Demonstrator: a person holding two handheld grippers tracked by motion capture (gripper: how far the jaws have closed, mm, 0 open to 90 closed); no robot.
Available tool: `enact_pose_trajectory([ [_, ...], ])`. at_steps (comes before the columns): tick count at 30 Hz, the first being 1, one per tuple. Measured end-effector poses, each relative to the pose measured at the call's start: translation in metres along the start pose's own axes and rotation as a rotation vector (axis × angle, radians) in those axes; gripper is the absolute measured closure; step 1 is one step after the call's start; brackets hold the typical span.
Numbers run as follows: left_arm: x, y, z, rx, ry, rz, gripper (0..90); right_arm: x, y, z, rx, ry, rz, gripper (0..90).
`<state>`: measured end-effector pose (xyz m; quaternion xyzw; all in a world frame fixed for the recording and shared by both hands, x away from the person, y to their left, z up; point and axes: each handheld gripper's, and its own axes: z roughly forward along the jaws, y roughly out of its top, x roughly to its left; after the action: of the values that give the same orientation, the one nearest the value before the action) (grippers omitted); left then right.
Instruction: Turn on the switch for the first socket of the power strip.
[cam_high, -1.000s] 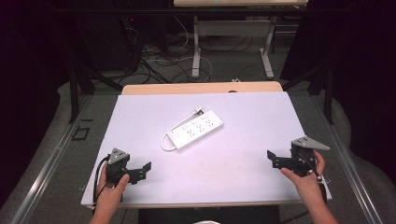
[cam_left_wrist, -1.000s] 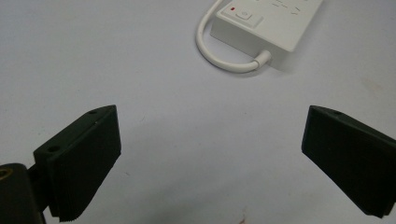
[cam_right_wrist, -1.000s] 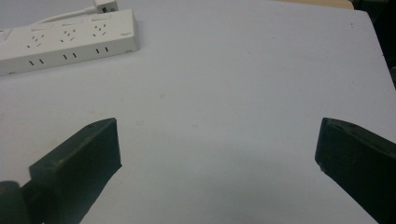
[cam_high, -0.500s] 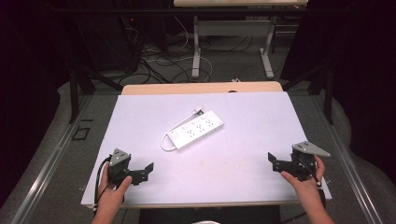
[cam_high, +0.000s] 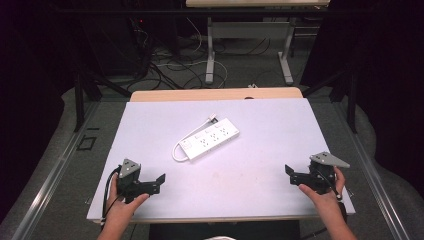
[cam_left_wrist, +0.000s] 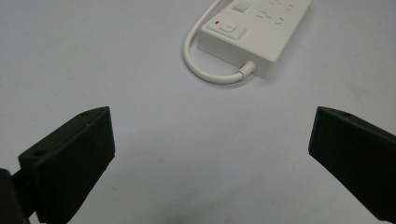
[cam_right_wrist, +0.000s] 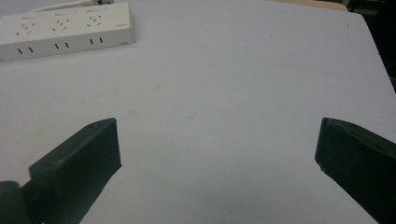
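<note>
Fingers (cam_left_wrist: 70, 158) of left gripper (cam_high: 150, 182) and right gripper (cam_high: 295, 175): wide apart, empty, over white desk (cam_high: 260, 150) bearing power strip (cam_high: 210, 141); cables (cam_high: 165, 70) on grey floor (cam_high: 60, 165) beyond.

This looks like a lab set up for recordings: a white table (cam_high: 260, 165) stands inside dark curtains (cam_high: 385, 75), loose cables (cam_high: 170, 60) sprawl over the grey floor (cam_high: 65, 165) behind it, and a metal-legged desk (cam_high: 250, 45) sits farther back.

White table (cam_high: 260, 180) — one white power strip (cam_high: 212, 140) lying mid-top, cord apparently looped alongside.
</note>
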<state>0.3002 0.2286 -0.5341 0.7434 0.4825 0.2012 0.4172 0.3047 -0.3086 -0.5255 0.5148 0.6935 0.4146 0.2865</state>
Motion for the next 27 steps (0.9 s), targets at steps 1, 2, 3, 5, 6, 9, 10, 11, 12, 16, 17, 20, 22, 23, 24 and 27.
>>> enact_pose_trajectory([
  [1, -0.001, 0.0, 0.0, -0.003, 0.0, -0.002, 0.5, -0.001, 0.0, 0.0, 0.001, 0.002, -0.002, 0.0],
  [2, -0.002, 0.001, 0.0, 0.0, 0.0, 0.0, 0.5, -0.001, 0.0, 0.0, 0.009, 0.004, 0.0, 0.0],
  [3, -0.002, 0.001, 0.001, 0.002, -0.001, 0.007, 0.5, -0.001, 0.0, 0.0, 0.006, 0.0, 0.004, 0.0],
  [5, -0.005, 0.002, 0.002, 0.004, -0.003, 0.008, 0.4, -0.003, 0.0, 0.0, 0.007, 0.009, 0.0, 0.0],
  [6, -0.006, 0.003, 0.003, 0.002, -0.004, 0.009, 0.5, -0.002, -0.001, 0.001, 0.003, 0.005, 0.0, 0.0],
  [9, -0.008, 0.005, 0.004, 0.006, -0.012, 0.03, 0.4, -0.002, 0.0, 0.001, 0.004, 0.003, 0.0, 0.0],
  [10, -0.01, 0.005, 0.005, 0.003, -0.017, 0.025, 0.4, -0.001, -0.001, 0.003, -0.017, -0.003, -0.001, 0.0],
  [11, -0.011, 0.005, 0.006, 0.007, -0.021, 0.027, 0.4, -0.002, -0.001, 0.002, -0.009, -0.003, -0.004, 0.0],
  [12, -0.012, 0.006, 0.006, 0.011, -0.02, 0.042, 0.4, -0.002, -0.001, 0.002, -0.009, -0.003, -0.004, 0.0],
  [16, -0.019, 0.005, 0.011, 0.023, -0.036, 0.048, 0.5, -0.002, 0.0, 0.001, -0.005, 0.005, -0.013, 0.0],
  [17, -0.021, 0.005, 0.012, 0.03, -0.037, 0.055, 0.5, -0.001, 0.0, 0.002, -0.001, 0.006, -0.01, 0.0],
  [20, -0.025, 0.004, 0.015, 0.038, -0.043, 0.063, 0.6, 0.0, 0.0, 0.003, 0.0, 0.004, -0.004, 0.0],
  [22, -0.027, 0.004, 0.016, 0.053, -0.046, 0.068, 1.0, 0.0, -0.001, 0.005, 0.005, 0.006, -0.012, 0.0],
  [23, -0.028, 0.004, 0.017, 0.045, -0.043, 0.068, 1.0, 0.0, -0.001, 0.005, 0.005, 0.006, -0.012, 0.0],
  [24, -0.029, 0.005, 0.017, 0.053, -0.045, 0.061, 1.4, 0.0, -0.001, 0.005, 0.006, 0.008, -0.011, 0.0],
  [27, -0.031, 0.006, 0.019, 0.059, -0.052, 0.059, 2.6, 0.0, -0.001, 0.004, 0.009, 0.009, -0.013, 0.0],
])
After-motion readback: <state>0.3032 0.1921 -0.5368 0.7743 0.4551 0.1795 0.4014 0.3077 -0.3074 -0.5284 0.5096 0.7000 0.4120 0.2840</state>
